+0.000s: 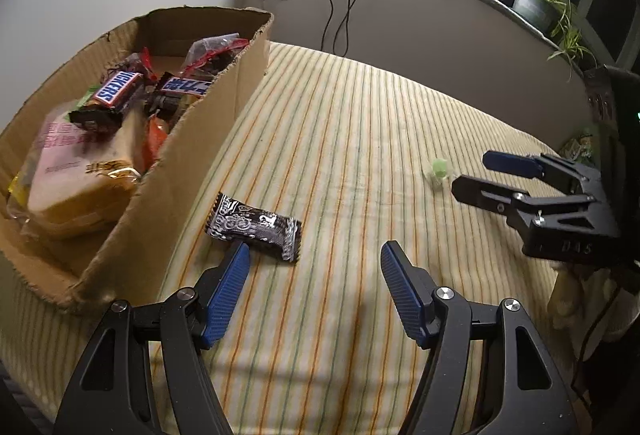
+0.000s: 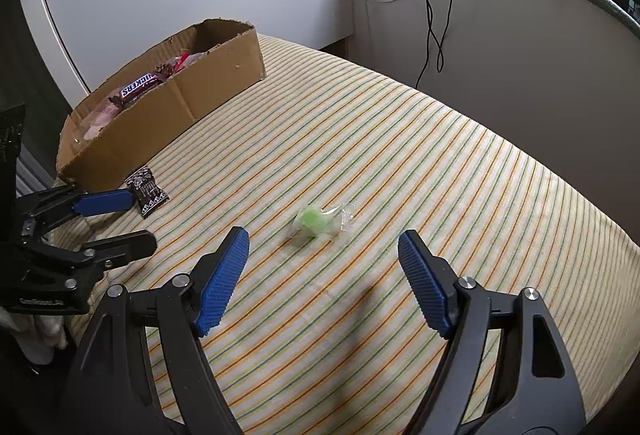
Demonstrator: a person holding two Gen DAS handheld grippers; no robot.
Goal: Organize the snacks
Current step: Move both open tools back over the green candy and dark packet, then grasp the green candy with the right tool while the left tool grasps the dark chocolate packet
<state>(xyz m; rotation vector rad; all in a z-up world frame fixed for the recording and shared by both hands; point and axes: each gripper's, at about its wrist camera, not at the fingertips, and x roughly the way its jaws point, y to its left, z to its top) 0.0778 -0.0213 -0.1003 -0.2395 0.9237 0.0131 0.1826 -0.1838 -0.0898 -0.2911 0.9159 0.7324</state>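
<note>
Claws [image 1: 314, 249] [image 2: 322, 237] both wide open, empty, above black packet [image 1: 253, 225] and green candy [image 2: 316, 223].

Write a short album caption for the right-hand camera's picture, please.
Open right gripper poised before a green wrapped candy on striped cloth, cardboard snack box behind.

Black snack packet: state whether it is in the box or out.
Out: the black snack packet lies on the striped cloth, beside the cardboard box.

left tool [image 1: 314, 253] agape, empty | right tool [image 2: 322, 239] agape, empty
</note>
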